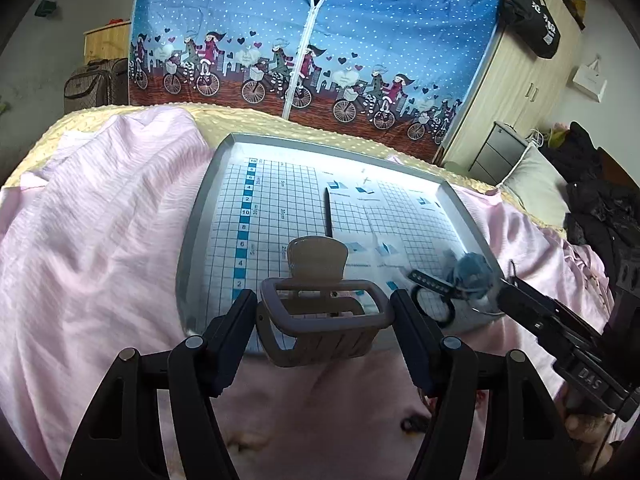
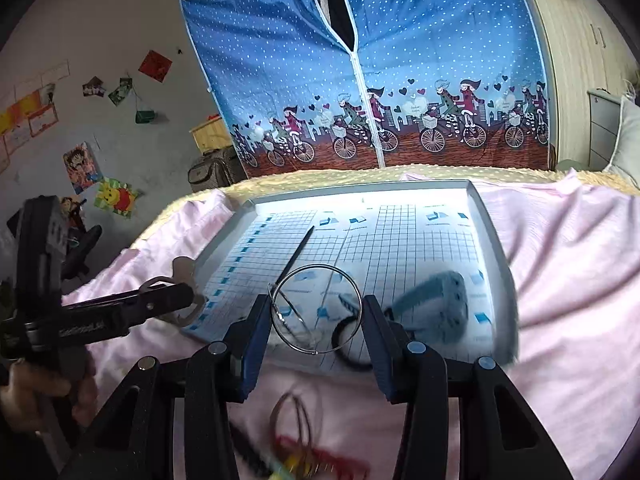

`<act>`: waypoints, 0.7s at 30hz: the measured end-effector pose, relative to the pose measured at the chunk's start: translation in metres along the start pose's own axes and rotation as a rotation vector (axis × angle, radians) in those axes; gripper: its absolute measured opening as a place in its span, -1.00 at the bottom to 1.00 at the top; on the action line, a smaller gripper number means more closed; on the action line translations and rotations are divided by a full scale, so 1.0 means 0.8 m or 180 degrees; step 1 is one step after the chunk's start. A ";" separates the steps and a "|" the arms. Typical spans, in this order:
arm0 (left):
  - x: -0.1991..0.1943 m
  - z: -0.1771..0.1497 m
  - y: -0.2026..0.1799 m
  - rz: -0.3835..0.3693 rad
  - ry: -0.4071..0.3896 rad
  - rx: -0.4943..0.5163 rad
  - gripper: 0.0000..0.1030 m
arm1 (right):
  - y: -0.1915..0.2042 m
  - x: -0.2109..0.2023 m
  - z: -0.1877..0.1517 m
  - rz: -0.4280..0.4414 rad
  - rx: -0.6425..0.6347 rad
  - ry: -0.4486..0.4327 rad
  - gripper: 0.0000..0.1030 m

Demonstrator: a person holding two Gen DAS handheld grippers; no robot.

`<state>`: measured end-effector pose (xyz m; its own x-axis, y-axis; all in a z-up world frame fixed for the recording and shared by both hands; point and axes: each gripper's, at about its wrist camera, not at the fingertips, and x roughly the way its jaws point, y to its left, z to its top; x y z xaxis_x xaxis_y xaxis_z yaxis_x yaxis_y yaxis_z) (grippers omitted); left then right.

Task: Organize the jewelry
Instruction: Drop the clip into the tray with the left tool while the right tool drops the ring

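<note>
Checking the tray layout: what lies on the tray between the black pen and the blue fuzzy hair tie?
Only bare grid mat on the tray separates the black pen from the blue fuzzy hair tie, clearest in the right wrist view.

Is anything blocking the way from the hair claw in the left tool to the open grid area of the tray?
Nothing visible does. The left tool holds the hair claw over the tray near edge; the grid ahead is bare. The black stick and blue scrunchie lie further right.
</note>
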<state>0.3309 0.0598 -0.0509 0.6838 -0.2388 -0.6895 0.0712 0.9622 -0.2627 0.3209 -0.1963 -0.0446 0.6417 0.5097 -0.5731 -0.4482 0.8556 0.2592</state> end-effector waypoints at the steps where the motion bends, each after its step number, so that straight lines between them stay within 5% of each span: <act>1: 0.004 0.000 0.002 0.0003 0.0010 0.0001 0.21 | 0.000 0.009 0.000 -0.0035 -0.0028 0.0025 -0.16; 9: 0.033 -0.002 0.013 0.0114 0.0200 -0.0011 0.21 | -0.007 0.048 -0.017 -0.0118 -0.0029 0.0312 -0.14; 14: 0.036 -0.005 0.014 0.0209 0.0265 -0.0019 0.29 | -0.012 0.042 -0.019 -0.0140 -0.0010 0.0311 0.28; 17: 0.028 -0.002 0.013 0.0251 0.0178 -0.0013 0.38 | -0.009 0.028 -0.014 -0.0194 -0.0058 0.0230 0.36; 21: 0.002 -0.001 0.011 0.0178 -0.0065 -0.0088 0.97 | -0.003 -0.010 -0.010 -0.0267 -0.0086 0.0021 0.71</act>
<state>0.3324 0.0680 -0.0549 0.7009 -0.1819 -0.6897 0.0126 0.9699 -0.2430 0.3121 -0.2036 -0.0465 0.6737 0.4355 -0.5971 -0.4096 0.8925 0.1889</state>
